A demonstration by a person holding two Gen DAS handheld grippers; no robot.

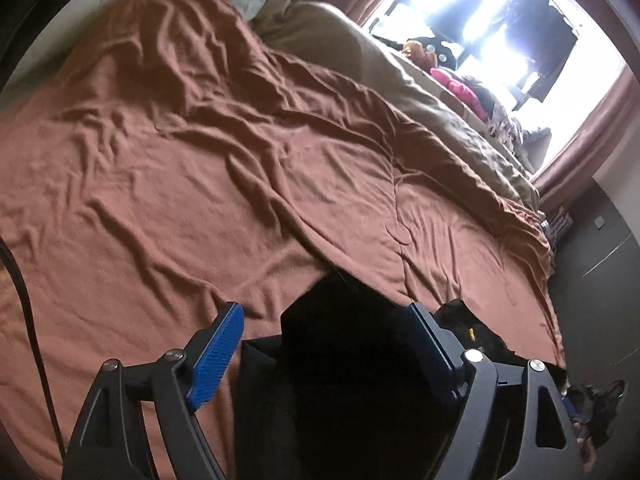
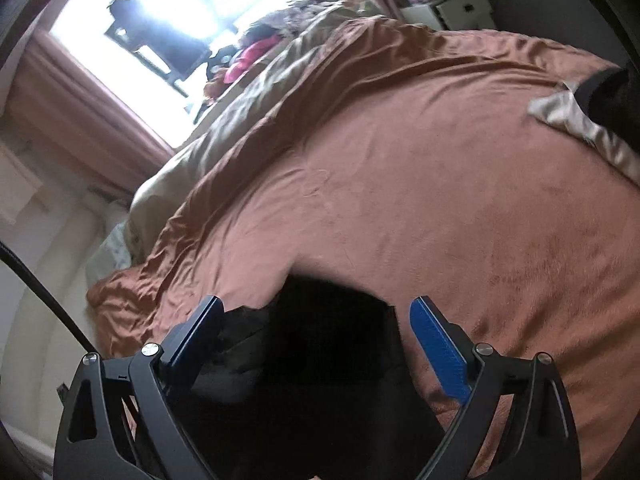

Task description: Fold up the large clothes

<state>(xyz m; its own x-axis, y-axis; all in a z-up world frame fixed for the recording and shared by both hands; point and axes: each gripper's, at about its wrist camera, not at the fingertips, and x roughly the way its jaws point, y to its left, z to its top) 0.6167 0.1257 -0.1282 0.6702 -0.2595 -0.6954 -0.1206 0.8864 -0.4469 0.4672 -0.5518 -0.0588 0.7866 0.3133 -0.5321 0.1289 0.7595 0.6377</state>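
A black garment (image 1: 344, 344) lies on the rust-brown bedspread (image 1: 200, 160) at the near edge of the bed. My left gripper (image 1: 326, 312) is open, its blue-padded fingers (image 1: 218, 356) spread on either side of a folded part of the black cloth, not closed on it. In the right wrist view the same black garment (image 2: 320, 352) lies between the spread jaws of my right gripper (image 2: 316, 308), which is open over the bedspread (image 2: 400, 180). Whether the pads touch the cloth is hidden in the dark.
A beige duvet (image 1: 420, 92) is bunched along the far side of the bed under a bright window with brown curtains (image 1: 592, 128). Pink clothes (image 1: 460, 88) pile on the sill. A pale satin cloth (image 2: 576, 124) and a dark item lie at the right. A white cabinet (image 2: 452, 8) stands beyond.
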